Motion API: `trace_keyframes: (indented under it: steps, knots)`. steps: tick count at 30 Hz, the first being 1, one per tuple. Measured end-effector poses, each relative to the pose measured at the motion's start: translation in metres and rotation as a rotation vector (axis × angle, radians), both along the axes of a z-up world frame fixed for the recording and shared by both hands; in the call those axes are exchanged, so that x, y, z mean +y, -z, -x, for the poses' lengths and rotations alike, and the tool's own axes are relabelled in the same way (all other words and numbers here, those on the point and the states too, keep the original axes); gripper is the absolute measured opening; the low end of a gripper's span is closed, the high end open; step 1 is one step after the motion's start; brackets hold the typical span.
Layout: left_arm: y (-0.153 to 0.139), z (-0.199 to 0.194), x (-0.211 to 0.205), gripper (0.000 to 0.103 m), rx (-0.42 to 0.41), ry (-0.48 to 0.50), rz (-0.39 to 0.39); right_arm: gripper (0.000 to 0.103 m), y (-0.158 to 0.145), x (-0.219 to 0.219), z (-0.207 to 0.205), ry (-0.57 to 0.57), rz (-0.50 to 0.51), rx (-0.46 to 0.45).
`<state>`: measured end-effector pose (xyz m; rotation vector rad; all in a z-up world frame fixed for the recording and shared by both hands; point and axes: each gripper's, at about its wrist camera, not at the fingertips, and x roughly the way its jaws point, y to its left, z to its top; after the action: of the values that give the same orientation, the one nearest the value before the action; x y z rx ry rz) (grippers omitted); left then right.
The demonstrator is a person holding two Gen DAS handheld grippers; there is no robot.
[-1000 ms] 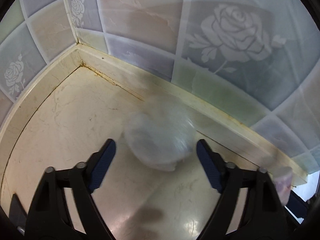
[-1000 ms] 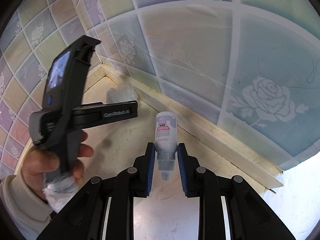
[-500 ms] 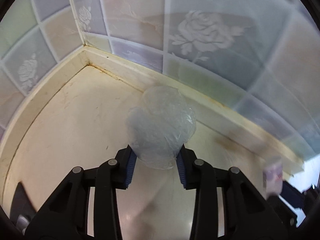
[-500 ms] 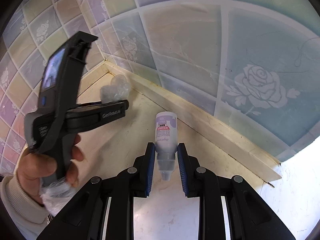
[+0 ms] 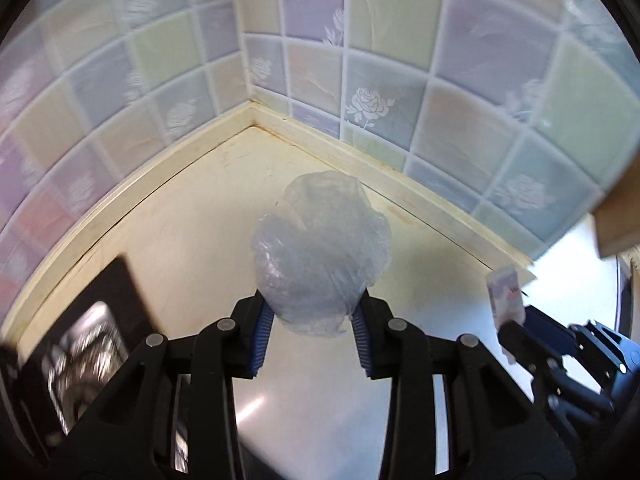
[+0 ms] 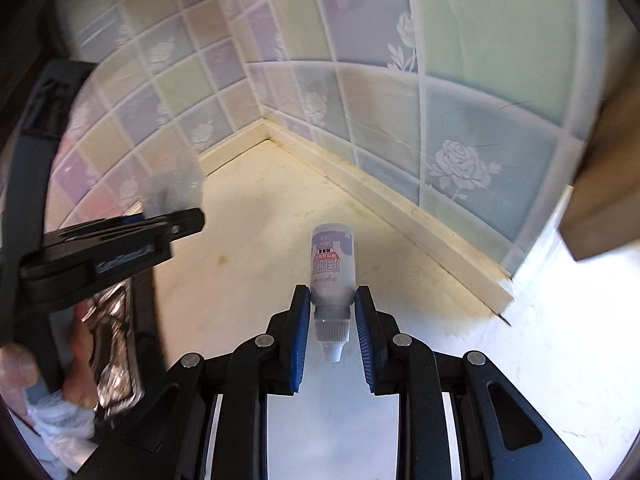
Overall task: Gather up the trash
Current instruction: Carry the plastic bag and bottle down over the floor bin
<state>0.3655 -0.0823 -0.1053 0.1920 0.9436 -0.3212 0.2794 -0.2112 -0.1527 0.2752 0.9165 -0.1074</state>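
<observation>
Jaws clamped: left gripper (image 5: pixel 312 340) on crumpled plastic wrap (image 5: pixel 320 252), right gripper (image 6: pixel 332 332) on small bottle (image 6: pixel 332 264); both pieces lifted, carrying to bin judged next.

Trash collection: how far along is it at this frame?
Done: both pieces are picked up. In hand: left gripper is shut on the crumpled plastic bag; right gripper is shut on the small bottle. The counter corner looks bare. Left: dropping both; no bin is in view.

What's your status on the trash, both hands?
Left gripper shut on plastic wrap. Right gripper shut on small bottle. Both clear of counter; nothing in the way.
</observation>
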Motion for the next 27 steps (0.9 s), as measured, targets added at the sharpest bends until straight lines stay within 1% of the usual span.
trace_keyframes:
  steps: [4, 5, 8, 11, 12, 15, 20, 22, 27]
  knots:
    - [-0.023, 0.065, 0.015, 0.032, -0.052, -0.060, 0.004, 0.022, -0.017, 0.008, 0.040, -0.074, 0.001, -0.021]
    - [-0.026, 0.079, 0.018, 0.032, -0.084, -0.044, 0.012, 0.022, -0.022, 0.011, 0.054, -0.088, 0.001, -0.027]
    - [-0.027, 0.126, 0.023, 0.032, -0.110, -0.081, -0.002, 0.022, -0.032, 0.016, 0.089, -0.133, -0.008, -0.040]
    - [-0.024, 0.170, 0.026, 0.032, -0.120, -0.116, -0.008, 0.022, -0.035, 0.018, 0.126, -0.172, -0.019, -0.046]
    - [-0.022, 0.190, 0.024, 0.032, -0.129, -0.134, -0.015, 0.022, -0.036, 0.019, 0.141, -0.184, -0.021, -0.049]
    - [-0.014, 0.234, 0.021, 0.032, -0.143, -0.165, -0.027, 0.022, -0.034, 0.018, 0.179, -0.221, -0.029, -0.049]
    - [0.004, 0.299, 0.015, 0.032, -0.143, -0.206, -0.034, 0.022, -0.022, 0.015, 0.240, -0.283, -0.028, -0.028]
    - [0.016, 0.325, 0.013, 0.032, -0.130, -0.219, -0.042, 0.022, -0.014, 0.013, 0.261, -0.296, -0.027, -0.013]
    - [0.046, 0.372, 0.013, 0.032, -0.075, -0.242, -0.053, 0.022, 0.015, 0.012, 0.304, -0.319, -0.058, 0.048]
